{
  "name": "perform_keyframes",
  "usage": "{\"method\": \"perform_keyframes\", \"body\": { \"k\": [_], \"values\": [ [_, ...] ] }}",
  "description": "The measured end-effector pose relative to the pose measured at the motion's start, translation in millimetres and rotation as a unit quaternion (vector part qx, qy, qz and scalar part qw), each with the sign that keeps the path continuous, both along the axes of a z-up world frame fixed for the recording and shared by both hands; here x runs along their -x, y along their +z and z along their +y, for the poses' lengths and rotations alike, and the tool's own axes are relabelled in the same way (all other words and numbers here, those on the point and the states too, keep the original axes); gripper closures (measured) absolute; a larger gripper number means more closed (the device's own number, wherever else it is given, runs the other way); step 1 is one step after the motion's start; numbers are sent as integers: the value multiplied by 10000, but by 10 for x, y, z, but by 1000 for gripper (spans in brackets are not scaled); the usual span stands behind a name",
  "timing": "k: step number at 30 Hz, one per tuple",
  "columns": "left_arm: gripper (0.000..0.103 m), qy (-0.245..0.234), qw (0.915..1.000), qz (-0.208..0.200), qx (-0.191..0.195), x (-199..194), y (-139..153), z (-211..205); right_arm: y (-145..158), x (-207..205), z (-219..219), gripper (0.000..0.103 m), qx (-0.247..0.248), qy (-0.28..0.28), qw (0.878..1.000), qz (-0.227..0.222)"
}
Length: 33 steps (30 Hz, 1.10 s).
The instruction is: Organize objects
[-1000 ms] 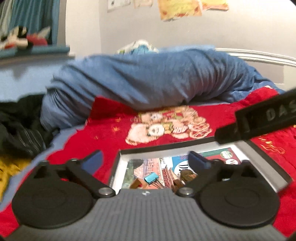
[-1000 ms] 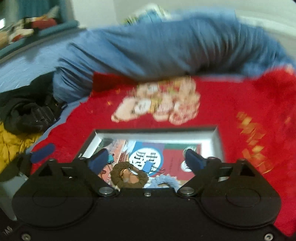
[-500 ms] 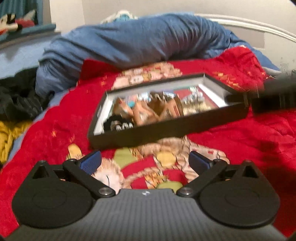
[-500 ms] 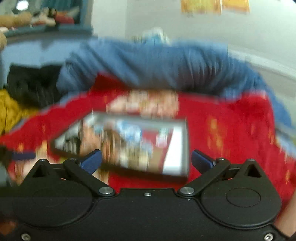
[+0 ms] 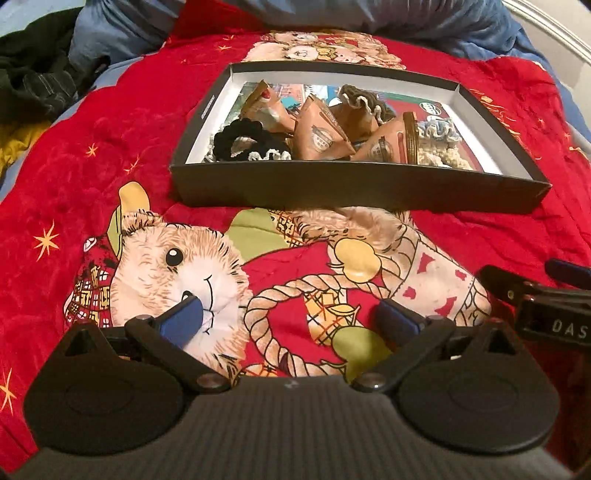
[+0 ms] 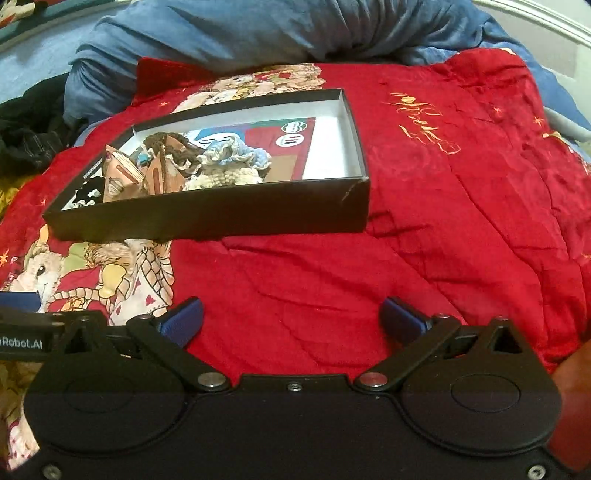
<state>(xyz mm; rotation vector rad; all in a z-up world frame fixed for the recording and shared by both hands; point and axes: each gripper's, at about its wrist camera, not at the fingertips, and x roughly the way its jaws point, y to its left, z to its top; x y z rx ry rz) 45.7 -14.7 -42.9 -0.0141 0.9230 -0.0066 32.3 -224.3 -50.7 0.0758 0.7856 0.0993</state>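
Red blanket (image 5: 110,140) printed with a cartoon hamster (image 5: 177,266) covers the bed, and a shallow black box (image 5: 354,188) sits on it toward the far side, well apart from both tongs. Inside the box lie several tan triangular packets (image 5: 317,134), a black crocheted scrunchie (image 5: 240,138) at the near left, a brown one (image 5: 360,101) farther back, and pale blue (image 5: 441,131) and cream (image 5: 452,157) crocheted pieces to the right. A printed picture lines the box floor.

Left tongs (image 5: 291,317) hover above the hamster print, near side of the box, blue pads spread wide with nothing between them. Seen from the right wrist, the right tongs (image 6: 291,319) are likewise spread wide and empty, over plain red blanket (image 6: 443,221), with the box (image 6: 221,218) ahead and to the left, its right half mostly bare. Right tongs' body also shows at the right edge of the left view.

Rumpled blue bedding (image 6: 258,33) lies along the far side behind the box, and dark clothing (image 5: 33,81) is heaped at the far left.
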Motion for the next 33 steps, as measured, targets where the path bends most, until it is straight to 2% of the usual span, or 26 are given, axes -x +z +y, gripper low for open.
{"method": "perform_keyframes", "body": {
  "k": [7,33],
  "values": [
    [0,47,10000,-11,-60,12,5,-33,-9,-91,131,0,323,-57,9994,-56],
    [0,61,10000,34,5,-32,7,-24,-15,-96,178,0,443,-177,9988,-134]
  ]
}}
